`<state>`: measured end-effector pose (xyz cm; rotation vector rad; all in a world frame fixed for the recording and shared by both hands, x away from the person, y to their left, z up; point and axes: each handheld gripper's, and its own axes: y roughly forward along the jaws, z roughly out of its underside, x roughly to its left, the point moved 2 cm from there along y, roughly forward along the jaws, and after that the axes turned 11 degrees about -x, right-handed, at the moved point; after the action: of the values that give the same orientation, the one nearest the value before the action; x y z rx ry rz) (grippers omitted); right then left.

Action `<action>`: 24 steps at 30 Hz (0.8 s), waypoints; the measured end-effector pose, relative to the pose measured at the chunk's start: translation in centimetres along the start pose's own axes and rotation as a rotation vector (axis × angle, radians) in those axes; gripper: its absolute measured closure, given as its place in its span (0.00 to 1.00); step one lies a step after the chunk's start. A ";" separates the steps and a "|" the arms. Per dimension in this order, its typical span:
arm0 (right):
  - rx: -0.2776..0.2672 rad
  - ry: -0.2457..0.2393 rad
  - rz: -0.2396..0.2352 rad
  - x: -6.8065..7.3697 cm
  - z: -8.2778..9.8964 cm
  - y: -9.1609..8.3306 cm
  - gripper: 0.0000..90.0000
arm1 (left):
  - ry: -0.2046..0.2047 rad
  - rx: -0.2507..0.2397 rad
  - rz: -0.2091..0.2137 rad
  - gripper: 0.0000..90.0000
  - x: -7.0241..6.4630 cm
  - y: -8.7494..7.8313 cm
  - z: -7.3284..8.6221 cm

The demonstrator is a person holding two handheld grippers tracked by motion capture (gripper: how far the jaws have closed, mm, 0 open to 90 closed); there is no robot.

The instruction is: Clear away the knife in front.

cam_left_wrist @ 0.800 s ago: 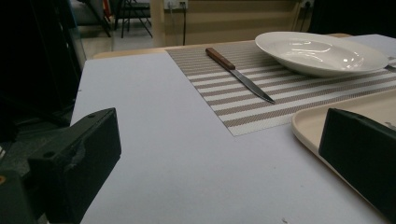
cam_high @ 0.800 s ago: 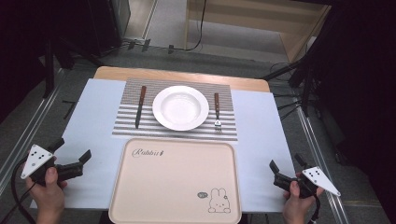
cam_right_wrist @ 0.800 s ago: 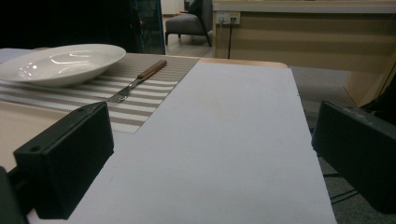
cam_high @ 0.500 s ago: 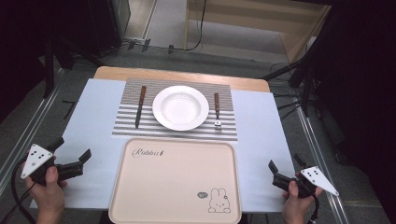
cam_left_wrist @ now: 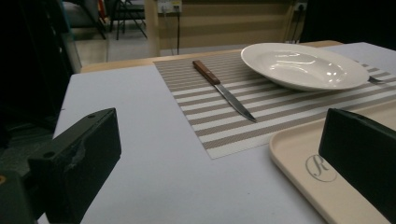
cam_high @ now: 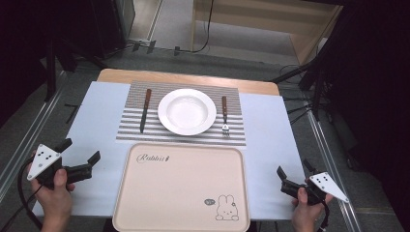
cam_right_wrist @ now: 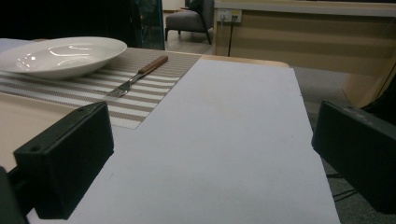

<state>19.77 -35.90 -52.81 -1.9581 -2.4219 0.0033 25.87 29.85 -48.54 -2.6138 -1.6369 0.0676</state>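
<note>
With both grippers' jaws apart and empty beside the tray (cam_high: 181, 186), I feared a low reach would nudge it.

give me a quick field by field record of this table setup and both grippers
surface: table under a pale sheet
placemat: striped, at the far middle
plate: white, empty, on the placemat
knife: left of the plate, on the placemat
fork: right of the plate, on the placemat
tray: beige, empty, near edge
left gripper: open, holds nothing, left of the tray
right gripper: open, holds nothing, right of the tray
</note>
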 end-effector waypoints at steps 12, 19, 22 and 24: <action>0.000 -0.002 -0.014 0.1 0.0 0.0 0.00 | -0.019 0.055 0.022 0.00 -1.1 2.4 -1.6; -0.002 -0.002 -0.019 0.0 0.0 0.0 0.00 | 0.003 0.079 0.047 0.00 -1.5 4.7 -3.3; -0.003 -0.001 -0.021 0.0 0.0 0.0 0.00 | 0.006 0.081 0.045 0.00 -1.6 5.3 -3.7; -0.002 0.001 -0.022 0.0 0.0 0.0 0.00 | 0.011 0.083 0.053 0.00 -1.6 5.9 -4.1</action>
<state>19.78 -35.88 -52.85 -1.9317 -2.4433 -0.0006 30.71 25.74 -44.81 -2.5907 -1.5274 0.1197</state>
